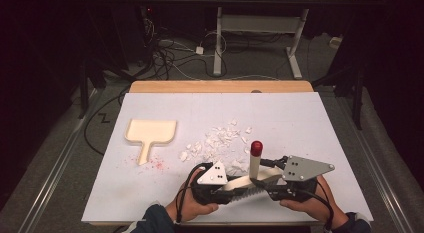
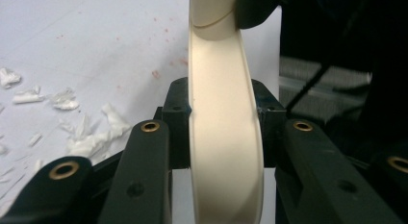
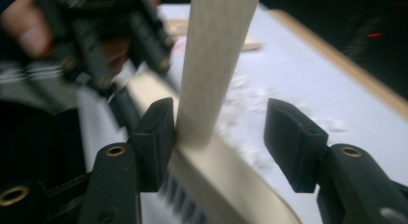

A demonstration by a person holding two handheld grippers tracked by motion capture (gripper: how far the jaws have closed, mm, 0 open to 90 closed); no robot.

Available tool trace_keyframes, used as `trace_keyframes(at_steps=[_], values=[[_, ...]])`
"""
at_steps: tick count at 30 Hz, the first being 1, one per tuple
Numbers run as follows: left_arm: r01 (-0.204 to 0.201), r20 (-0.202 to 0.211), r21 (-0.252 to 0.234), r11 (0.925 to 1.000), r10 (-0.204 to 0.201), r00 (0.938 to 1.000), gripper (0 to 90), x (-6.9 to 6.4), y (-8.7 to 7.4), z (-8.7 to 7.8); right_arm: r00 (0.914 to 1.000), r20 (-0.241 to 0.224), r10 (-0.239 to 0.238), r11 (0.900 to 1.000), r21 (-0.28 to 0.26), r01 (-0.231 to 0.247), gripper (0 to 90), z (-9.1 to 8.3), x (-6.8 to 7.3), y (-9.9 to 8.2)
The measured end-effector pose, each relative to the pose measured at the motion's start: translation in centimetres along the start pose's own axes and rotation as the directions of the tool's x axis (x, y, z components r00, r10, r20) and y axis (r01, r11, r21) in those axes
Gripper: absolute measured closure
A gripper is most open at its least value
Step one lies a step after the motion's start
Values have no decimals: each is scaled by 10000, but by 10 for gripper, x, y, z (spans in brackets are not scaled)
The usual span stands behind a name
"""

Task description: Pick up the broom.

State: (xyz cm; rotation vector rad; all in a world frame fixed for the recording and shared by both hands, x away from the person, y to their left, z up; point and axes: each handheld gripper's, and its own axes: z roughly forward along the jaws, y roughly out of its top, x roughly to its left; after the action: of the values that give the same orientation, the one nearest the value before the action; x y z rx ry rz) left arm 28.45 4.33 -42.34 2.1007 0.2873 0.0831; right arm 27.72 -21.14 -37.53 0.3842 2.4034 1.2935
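Two grippers are meeting on one brush (image 1: 248, 183) at the near edge of the worktop (image 1: 300, 123), and that brush is the landmark for everything here. Its cream back is lying roughly level, running left to right between the hands, bristles facing down toward the person, while its handle is rising upright from the right end to a red tip (image 1: 256, 147). The left gripper (image 1: 220, 185) is sitting at the brush's left end with its jaws closed hard across the cream back; in the left gripper view the pads (image 2: 177, 123) are pressing on both flanks of it. The right gripper (image 1: 280, 185) is sitting at the brush's right end, around the upright handle (image 3: 216, 65). Its jaws are standing about half open: one pad (image 3: 156, 137) is touching the handle and the other (image 3: 291, 142) is standing well clear, so there is no grip there.

Beyond the brush, a heap of white scraps (image 1: 220, 143) is lying just behind the handle, and a cream dustpan (image 1: 149, 135) is resting well to the brush's left. Judging from this, the left hand is carrying the brush alone, with its long axis pointing across toward the scraps' near side.
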Motion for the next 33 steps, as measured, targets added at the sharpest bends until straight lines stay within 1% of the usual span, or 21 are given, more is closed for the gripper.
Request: trace_keyframes(at_steps=[2,3,4,5,9,11,12,13,15,17,18,20,21,22,26,28,29,30,31,32,33], values=[[-201,354,228,9995,193,9992,649,1,-3,-3,9970,-753,-183,9989,426,215,441,2,-2,-5],[-277,335,242,9993,269,9991,649,1,-5,-5,9956,-862,-362,9957,819,433,420,4,-2,-8],[-291,571,310,9991,273,9980,649,2,-7,-6,9932,-1082,-440,9915,1170,567,428,7,-2,-10],[-387,830,366,9986,355,9959,648,2,-8,-7,9876,-1505,-449,9880,1392,662,428,11,-1,-13],[-728,1204,553,9958,658,9905,648,1,-9,-7,9638,-2654,-272,9798,1840,783,496,28,4,-22],[-754,1401,541,9957,672,9879,637,2,-9,-7,9485,-3158,-237,9793,1836,856,594,33,7,-24],[-799,1321,656,9946,707,9887,621,4,-9,-7,9419,-3347,-293,9775,1874,970,629,35,8,-24],[-842,952,761,9935,768,9925,544,5,-9,-8,9360,-3487,-477,9782,1731,1143,680,35,9,-24],[-853,314,768,9934,831,9960,488,7,-9,-13,9517,-3043,-418,9768,1879,1029,682,35,11,-23],[-1077,-616,851,9905,1132,9917,373,6,-10,-20,9585,-2811,-470,9791,1769,1000,681,33,10,-22],[-1005,-1164,798,9917,1094,9872,307,6,-11,-25,9618,-2706,-415,9817,1678,895,681,31,9,-21],[-1003,-2111,705,9925,1131,9709,227,7,-17,-35,9704,-2397,-283,9851,1581,678,681,26,5,-18],[-1003,-2111,705,9925,1131,9709,212,7,-17,-35,9704,-2397,-283,9851,1581,678,681,26,5,-18],[-904,-2681,561,9943,1022,9580,187,11,-25,-47,9808,-1936,-223,9883,1440,509,681,21,1,-15],[-756,-3950,863,9934,1038,9128,162,14,-48,-67,9914,-1309,-16,9901,1387,199,681,16,-8,-13],[-637,-4534,1041,9925,1044,8852,162,15,-61,-77,9946,-1034,136,9902,1396,10,681,13,-14,-13],[-637,-4534,1041,9925,1044,8852,162,15,-61,-77,9965,-790,260,9903,1381,-149,681,12,-17,-14],[-277,-4932,986,9947,731,8668,162,18,-74,-88,9972,-620,414,9903,1349,-327,681,11,-20,-14],[-157,-5171,997,9949,653,8534,162,20,-80,-93,9977,-492,477,9904,1322,-408,681,10,-23,-14],[60,-5347,961,9954,465,8438,162,22,-87,-98,9975,-350,609,9905,1254,-561,681,8,-26,-15],[60,-5347,961,9954,465,8438,162,22,-87,-98,9966,-260,778,9896,1235,-740,681,7,-30,-15]])
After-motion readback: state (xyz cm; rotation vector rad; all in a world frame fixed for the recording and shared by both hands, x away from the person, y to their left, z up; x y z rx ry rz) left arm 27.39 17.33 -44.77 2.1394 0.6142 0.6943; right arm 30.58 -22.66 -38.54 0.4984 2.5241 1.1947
